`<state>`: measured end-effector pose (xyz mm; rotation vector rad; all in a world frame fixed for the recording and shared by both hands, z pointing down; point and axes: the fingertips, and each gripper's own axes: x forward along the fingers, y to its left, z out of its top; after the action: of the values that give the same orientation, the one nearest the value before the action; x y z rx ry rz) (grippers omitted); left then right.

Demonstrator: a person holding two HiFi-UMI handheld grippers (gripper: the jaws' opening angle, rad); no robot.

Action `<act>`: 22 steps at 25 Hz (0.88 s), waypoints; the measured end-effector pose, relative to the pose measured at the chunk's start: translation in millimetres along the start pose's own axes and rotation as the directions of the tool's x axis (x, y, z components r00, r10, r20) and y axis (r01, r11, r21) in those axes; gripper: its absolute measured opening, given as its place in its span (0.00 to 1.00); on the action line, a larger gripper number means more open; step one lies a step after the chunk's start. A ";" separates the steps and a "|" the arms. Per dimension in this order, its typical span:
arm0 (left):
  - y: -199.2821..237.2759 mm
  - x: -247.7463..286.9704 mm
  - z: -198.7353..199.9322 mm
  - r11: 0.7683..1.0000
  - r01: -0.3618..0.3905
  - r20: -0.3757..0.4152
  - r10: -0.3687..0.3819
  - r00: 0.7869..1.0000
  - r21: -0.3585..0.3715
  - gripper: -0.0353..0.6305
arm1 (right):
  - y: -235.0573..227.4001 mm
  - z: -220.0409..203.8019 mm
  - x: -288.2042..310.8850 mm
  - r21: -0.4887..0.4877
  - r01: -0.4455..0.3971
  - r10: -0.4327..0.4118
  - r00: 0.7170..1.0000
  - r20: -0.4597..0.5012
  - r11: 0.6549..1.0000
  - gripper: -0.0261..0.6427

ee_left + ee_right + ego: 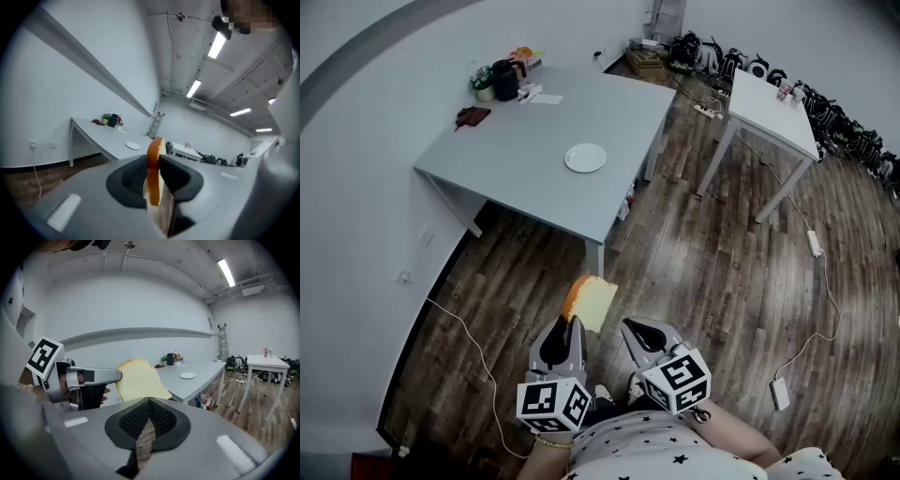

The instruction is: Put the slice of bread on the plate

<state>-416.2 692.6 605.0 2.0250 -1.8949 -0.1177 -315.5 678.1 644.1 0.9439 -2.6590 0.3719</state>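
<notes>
A slice of bread (593,301) with an orange-brown crust stands on edge between the jaws of my left gripper (571,325), which is shut on it above the wood floor. In the left gripper view the bread (154,168) rises edge-on between the dark pads. The right gripper view shows the bread's pale face (140,378) and the left gripper (95,376) beside it. My right gripper (634,329) hangs just right of the left one, shut with nothing in it (149,402). The small white plate (585,157) lies on the grey table (525,169), well ahead of both grippers.
At the grey table's far corner stand a black jug (504,79), a dark red cloth (472,116) and small items. A white table (773,103) stands to the right. Cables and a power strip (814,243) lie on the floor. A wall runs along the left.
</notes>
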 end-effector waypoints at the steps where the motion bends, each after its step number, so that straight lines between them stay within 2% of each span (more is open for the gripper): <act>1: 0.8 -2.6 -0.3 1.000 0.001 -0.001 -0.001 1.000 -0.001 0.18 | 3.1 0.7 -0.7 0.003 -0.001 0.001 1.000 0.004 1.000 0.04; 11: 8.2 -13.3 4.8 1.000 0.019 0.000 -0.019 1.000 -0.001 0.18 | 19.8 10.2 3.5 -0.017 0.007 -0.006 1.000 0.029 1.000 0.04; 22: 35.4 -0.6 10.3 0.999 0.047 -0.012 -0.047 0.999 -0.004 0.18 | 24.5 9.6 24.4 0.004 0.045 -0.045 0.999 0.027 0.999 0.04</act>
<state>-453.0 689.9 606.6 2.0638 -1.8392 -0.1212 -351.2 679.4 640.5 1.0143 -2.6572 0.3559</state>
